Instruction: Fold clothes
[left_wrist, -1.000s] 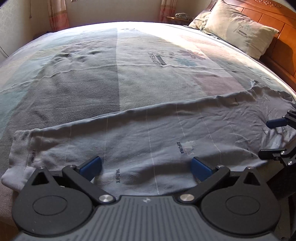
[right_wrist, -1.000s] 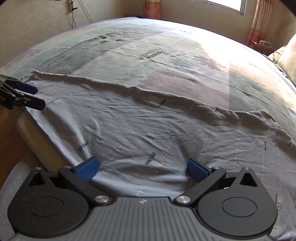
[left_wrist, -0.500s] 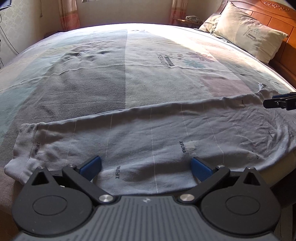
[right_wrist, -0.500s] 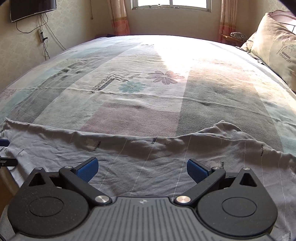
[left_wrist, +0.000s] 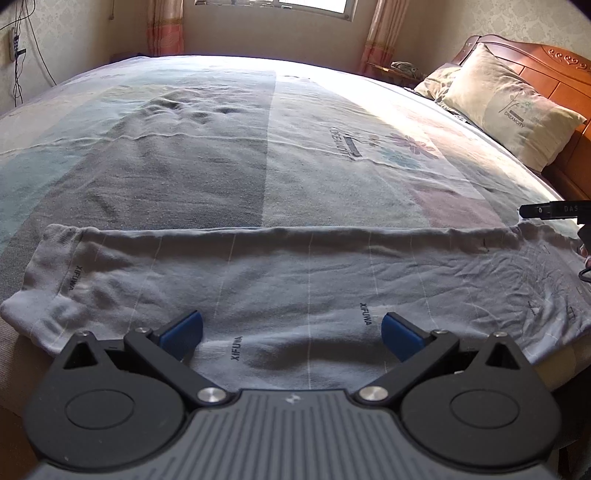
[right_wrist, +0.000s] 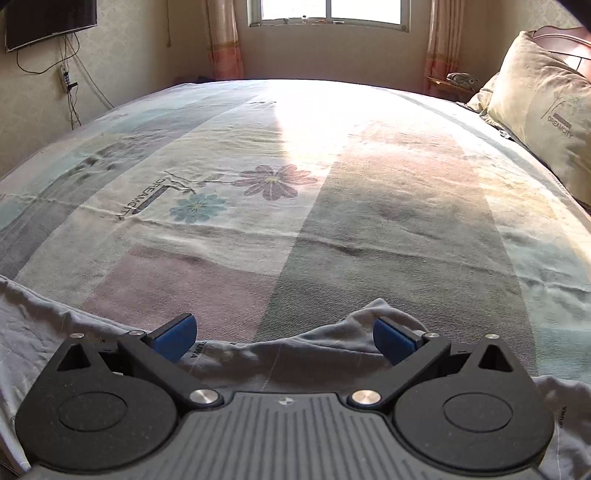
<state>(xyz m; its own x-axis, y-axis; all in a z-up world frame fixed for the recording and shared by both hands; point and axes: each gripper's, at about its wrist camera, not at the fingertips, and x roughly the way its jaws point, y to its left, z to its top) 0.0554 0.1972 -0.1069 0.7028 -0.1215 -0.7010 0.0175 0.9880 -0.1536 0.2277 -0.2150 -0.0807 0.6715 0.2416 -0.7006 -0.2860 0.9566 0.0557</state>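
Note:
A grey garment (left_wrist: 295, 280) with thin white stripes and small "XIFUWA" prints lies flat in a long strip along the bed's near edge, its cuffed end at the left. My left gripper (left_wrist: 291, 334) hovers open over its near middle, nothing between the blue pads. In the right wrist view the same garment (right_wrist: 303, 347) shows only as a rumpled far edge under my right gripper (right_wrist: 282, 338), which is open too. The right gripper's black tip (left_wrist: 554, 210) shows at the right edge of the left wrist view, above the garment's far right corner.
The bed (right_wrist: 332, 184) has a patchwork sheet with flower prints and stretches far beyond the garment. Pillows (left_wrist: 509, 107) lean on a wooden headboard (left_wrist: 554, 66) at the right. A window (right_wrist: 328, 11) with curtains, a wall TV (right_wrist: 48, 22) and cables line the walls.
Both grippers have risen and tilted up, showing more of the room. The right gripper moved forward to the garment's far edge. The garment now lies straighter along the bed edge.

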